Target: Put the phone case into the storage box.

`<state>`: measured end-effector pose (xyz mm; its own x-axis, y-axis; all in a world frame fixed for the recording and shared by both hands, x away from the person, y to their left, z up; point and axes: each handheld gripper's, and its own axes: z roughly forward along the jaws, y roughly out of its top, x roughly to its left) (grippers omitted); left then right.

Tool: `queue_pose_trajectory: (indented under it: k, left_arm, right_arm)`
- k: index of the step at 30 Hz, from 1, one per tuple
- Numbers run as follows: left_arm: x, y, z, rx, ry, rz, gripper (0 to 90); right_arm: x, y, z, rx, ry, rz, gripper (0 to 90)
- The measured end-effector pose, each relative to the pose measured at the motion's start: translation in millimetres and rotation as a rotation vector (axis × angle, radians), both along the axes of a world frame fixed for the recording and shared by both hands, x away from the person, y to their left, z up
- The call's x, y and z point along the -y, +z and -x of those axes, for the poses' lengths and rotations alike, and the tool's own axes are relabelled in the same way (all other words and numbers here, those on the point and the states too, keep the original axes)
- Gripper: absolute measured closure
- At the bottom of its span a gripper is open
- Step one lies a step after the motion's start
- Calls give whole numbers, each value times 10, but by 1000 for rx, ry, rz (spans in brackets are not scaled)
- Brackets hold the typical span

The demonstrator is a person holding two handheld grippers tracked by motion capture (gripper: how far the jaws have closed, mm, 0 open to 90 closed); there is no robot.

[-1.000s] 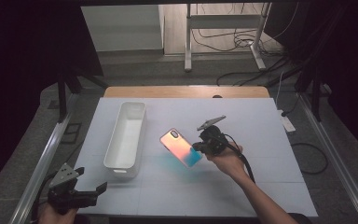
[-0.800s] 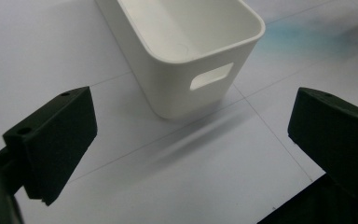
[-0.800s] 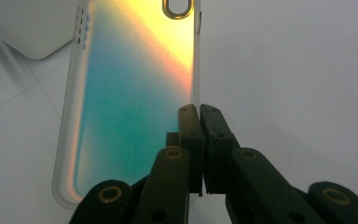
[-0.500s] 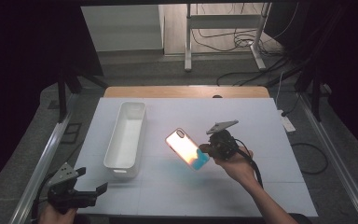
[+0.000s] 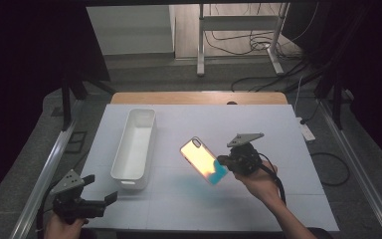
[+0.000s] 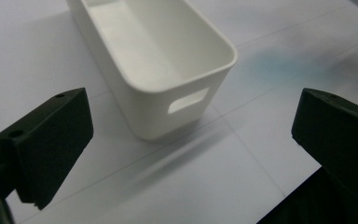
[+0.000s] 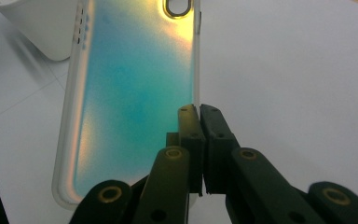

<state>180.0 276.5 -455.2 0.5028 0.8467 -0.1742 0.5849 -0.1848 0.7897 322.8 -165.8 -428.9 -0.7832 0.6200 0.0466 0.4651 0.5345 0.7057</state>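
right gripper: clamps one phone case (iridescent) | one white bin

Phone case: glossy, translucent plastic, iridescent.
Bin: smooth white plastic.
Surface: matt white.
Right claw: matt black.

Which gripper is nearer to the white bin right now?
Left. The left gripper hovers open just off the white bin's near end; the right gripper sits farther off, pinching the phone case.
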Motion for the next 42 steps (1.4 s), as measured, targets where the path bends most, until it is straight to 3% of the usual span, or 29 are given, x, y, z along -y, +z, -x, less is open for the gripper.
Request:
queue_pose_trajectory:
  k: [6,21,29,42]
  left_arm:
    - [110,73,-88,12,-35,17,0]
    - [375,154,-376,-25,-115,93,0]
    - [534,221,-545,-25,-158,133,0]
    - [816,294,-755,-44,-230,127,0]
  right_arm:
    - [51,26,43,12,-7,-11,885]
    - [54,74,67,42,-1,-22,885]
    - [53,88,71,49,-2,-24,884]
    - [24,103,92,60,3,-30,884]
